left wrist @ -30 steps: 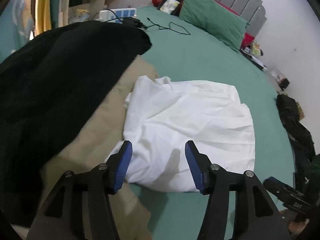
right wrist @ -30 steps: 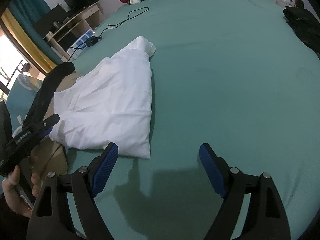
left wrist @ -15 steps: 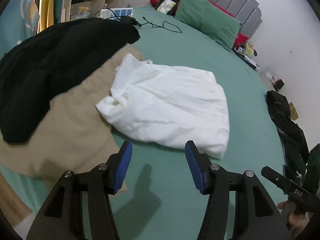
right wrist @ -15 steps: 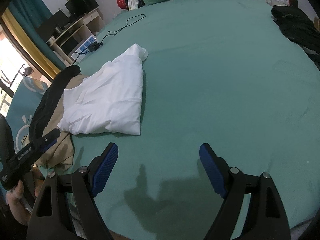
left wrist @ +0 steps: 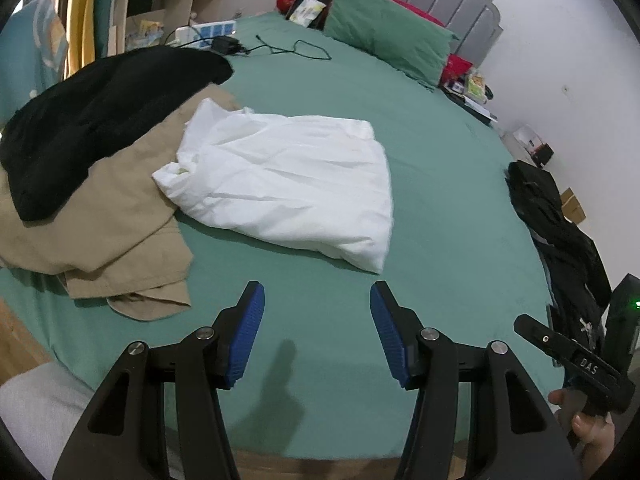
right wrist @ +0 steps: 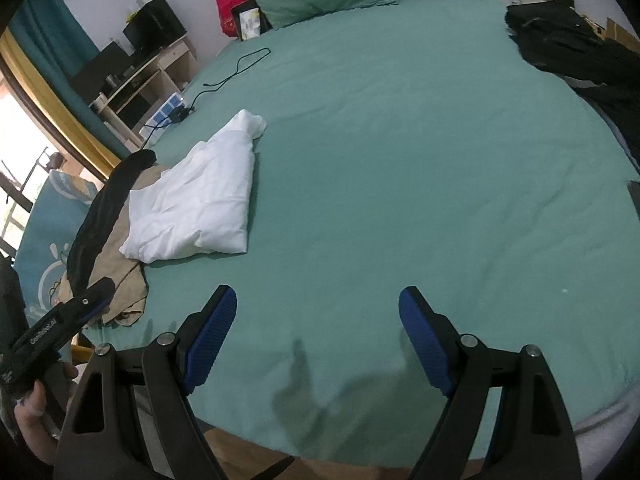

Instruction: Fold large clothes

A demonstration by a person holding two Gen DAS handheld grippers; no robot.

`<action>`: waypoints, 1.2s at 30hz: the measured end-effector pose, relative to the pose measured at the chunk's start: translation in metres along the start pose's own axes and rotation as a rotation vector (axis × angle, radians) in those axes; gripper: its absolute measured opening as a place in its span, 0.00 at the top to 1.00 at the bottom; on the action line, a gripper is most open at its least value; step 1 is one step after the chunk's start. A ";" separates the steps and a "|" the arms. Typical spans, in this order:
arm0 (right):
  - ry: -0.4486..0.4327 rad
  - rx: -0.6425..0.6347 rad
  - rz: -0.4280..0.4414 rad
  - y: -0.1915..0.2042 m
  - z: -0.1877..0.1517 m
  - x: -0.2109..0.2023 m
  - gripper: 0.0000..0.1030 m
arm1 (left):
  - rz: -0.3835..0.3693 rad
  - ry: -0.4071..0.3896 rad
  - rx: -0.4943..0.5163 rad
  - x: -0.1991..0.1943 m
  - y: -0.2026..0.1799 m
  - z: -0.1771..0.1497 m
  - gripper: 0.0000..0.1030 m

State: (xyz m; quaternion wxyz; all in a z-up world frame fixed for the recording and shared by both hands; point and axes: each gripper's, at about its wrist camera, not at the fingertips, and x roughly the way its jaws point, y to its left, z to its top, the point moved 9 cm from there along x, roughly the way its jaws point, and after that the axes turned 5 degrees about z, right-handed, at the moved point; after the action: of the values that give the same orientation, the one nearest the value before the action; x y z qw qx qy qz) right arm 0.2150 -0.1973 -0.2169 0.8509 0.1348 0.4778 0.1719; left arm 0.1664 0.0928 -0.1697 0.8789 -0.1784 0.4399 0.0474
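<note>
We have the bed (left wrist: 440, 184) before us, its green sheet bare over most of the width, and on it the white garment (left wrist: 288, 184) lies as a compact, somewhat wrinkled folded packet toward the bed's left side in the left wrist view, just beside and slightly overlapping the tan garment (left wrist: 104, 224). That white piece we judge finished. The tan garment sits crumpled at the bed's left edge with the black garment (left wrist: 92, 116) heaped on top of it, and a further dark pile of clothes (left wrist: 560, 240) hangs over the right edge; none of these looks folded, so we reckon most of the task is left. The left tool (left wrist: 316, 308) hangs over bare sheet near the bed's near edge with its jaws apart and nothing between them, and the right tool (right wrist: 318, 312) likewise stands wide apart and empty above the near edge. Compared with a second ago, both tools have drawn back and up from the white packet: then the left tool's pads framed its near edge, now open sheet lies between, and more of the bed, the tan garment and the wooden frame shows.
</note>
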 end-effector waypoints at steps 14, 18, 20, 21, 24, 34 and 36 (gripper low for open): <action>-0.095 0.022 -0.048 -0.049 0.004 -0.068 0.19 | -0.046 -0.038 0.114 -0.044 -0.069 -0.002 0.43; -0.141 0.021 -0.068 -0.057 0.011 -0.093 0.19 | -0.049 -0.100 0.150 -0.065 -0.088 0.006 0.44; -0.164 0.013 -0.078 -0.059 0.015 -0.105 0.19 | -0.067 -0.137 0.168 -0.078 -0.099 0.010 0.43; -0.180 0.008 -0.087 -0.059 0.017 -0.114 0.19 | -0.070 -0.160 0.182 -0.086 -0.104 0.013 0.43; -0.230 -0.005 -0.104 -0.058 0.025 -0.137 0.19 | -0.047 -0.235 0.228 -0.108 -0.117 0.023 0.43; -0.382 -0.059 -0.114 -0.038 0.049 -0.208 0.19 | -0.046 -0.427 0.289 -0.181 -0.149 0.048 0.43; -0.422 -0.064 -0.109 -0.032 0.053 -0.224 0.19 | -0.046 -0.474 0.306 -0.197 -0.155 0.051 0.43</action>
State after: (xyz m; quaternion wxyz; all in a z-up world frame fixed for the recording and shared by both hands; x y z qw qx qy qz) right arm 0.1572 -0.3243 -0.0304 0.9438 0.1147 0.2902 0.1088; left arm 0.1226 -0.0187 0.0557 0.9748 -0.0376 0.2201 0.0007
